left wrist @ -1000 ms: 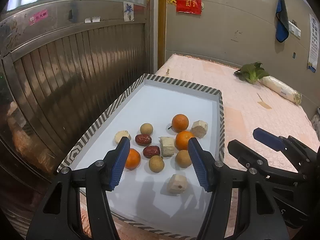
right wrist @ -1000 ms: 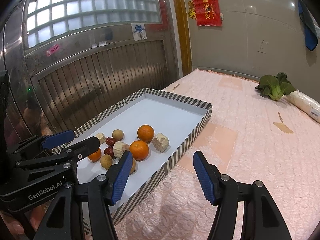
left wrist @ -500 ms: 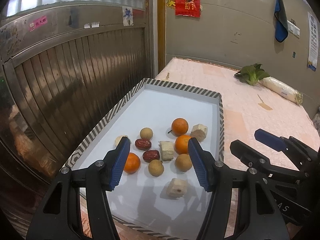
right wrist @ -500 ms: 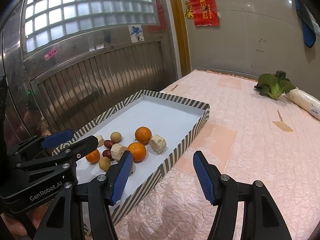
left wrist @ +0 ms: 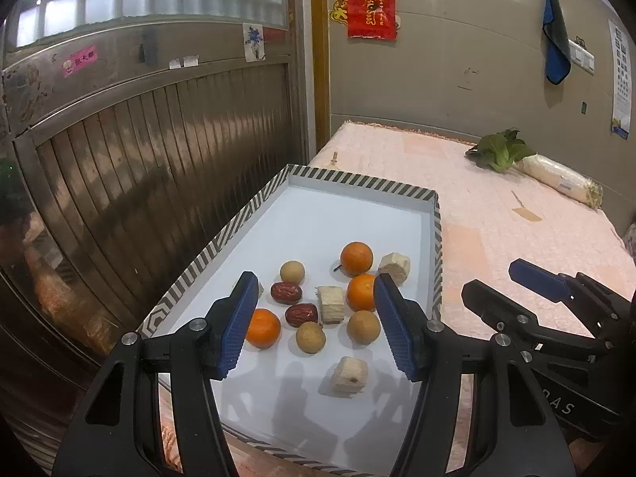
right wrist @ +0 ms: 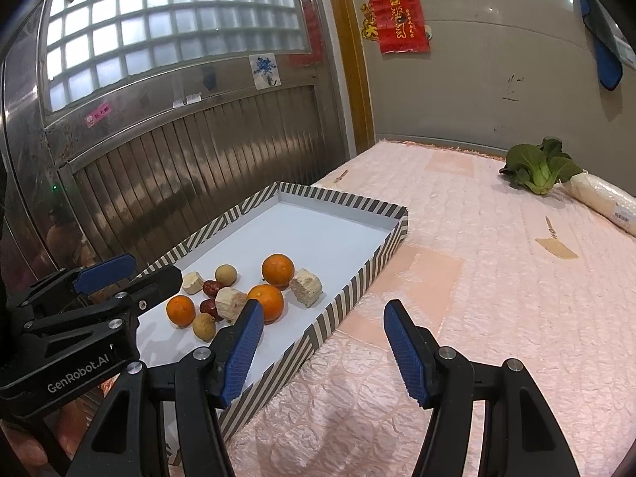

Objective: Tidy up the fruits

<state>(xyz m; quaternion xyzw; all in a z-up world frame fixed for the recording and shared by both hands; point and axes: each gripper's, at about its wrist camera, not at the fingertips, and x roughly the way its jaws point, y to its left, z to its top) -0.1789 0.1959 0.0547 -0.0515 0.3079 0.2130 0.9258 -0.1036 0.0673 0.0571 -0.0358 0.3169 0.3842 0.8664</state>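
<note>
Fruits lie clustered in the striped tray [left wrist: 254, 202] directly ahead of and below the left gripper [left wrist: 314, 314], whose jaws stand apart and empty; the right gripper [right wrist: 322, 342], likewise parted and empty, hovers beside the tray's rim over the pink bed cover [right wrist: 497, 298]. Risk: the round longan [left wrist: 311, 337] and orange [left wrist: 262, 328] touch or crowd neighbours, so a descending finger may nudge them rolling.

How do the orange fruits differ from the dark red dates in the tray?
The oranges are round, bright and smooth; the dates are oval, dark red and wrinkled. The oranges look bigger than the dates. There are three oranges, spread apart, and two dates lying close together. All lie loose on the white floor of the striped tray.
</note>
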